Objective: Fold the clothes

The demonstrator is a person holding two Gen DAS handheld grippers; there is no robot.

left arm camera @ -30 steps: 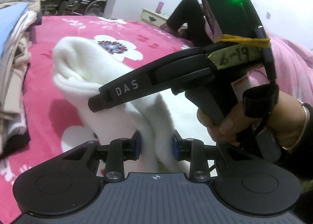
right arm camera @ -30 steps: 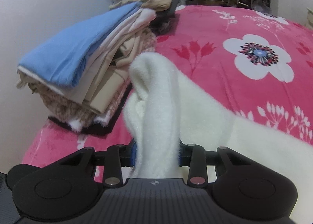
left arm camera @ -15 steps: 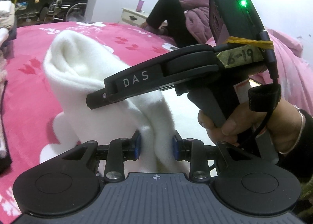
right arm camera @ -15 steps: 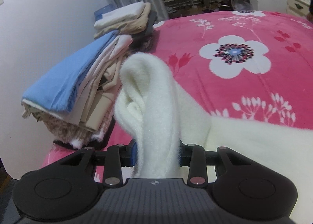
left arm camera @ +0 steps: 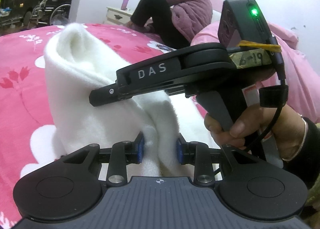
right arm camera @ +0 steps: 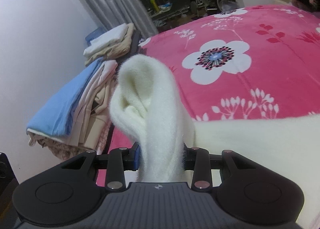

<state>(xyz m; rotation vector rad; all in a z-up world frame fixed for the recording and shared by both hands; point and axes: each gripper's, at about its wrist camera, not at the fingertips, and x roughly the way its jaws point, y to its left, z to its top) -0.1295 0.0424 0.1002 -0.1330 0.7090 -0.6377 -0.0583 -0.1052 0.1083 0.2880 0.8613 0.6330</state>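
Note:
A fluffy white garment (left arm camera: 80, 81) lies on the pink flowered bedspread (left arm camera: 22, 97), and both grippers lift a bunched fold of it. My left gripper (left arm camera: 160, 147) is shut on one fold, its blue pads pressing the fabric from both sides. In the right wrist view my right gripper (right arm camera: 160, 155) is shut on another fold of the white garment (right arm camera: 148, 97), which stands up in a loop before the camera. The right gripper's black body, held by a hand (left arm camera: 236, 127), crosses the left wrist view just above the fabric. The rest of the garment (right arm camera: 260, 141) spreads flat to the right.
A stack of folded clothes (right arm camera: 84, 97) with a blue piece on top sits at the bed's left edge by the wall and curtain. A person in a purple jacket (left arm camera: 186, 11) sits at the bed's far side. A white nightstand (left arm camera: 118, 15) and clutter stand beyond.
Both grippers have swung sideways across the bed with the white fabric still held. The clothes stack has slid out of the left view and leftward in the right view; the seated person has come into view.

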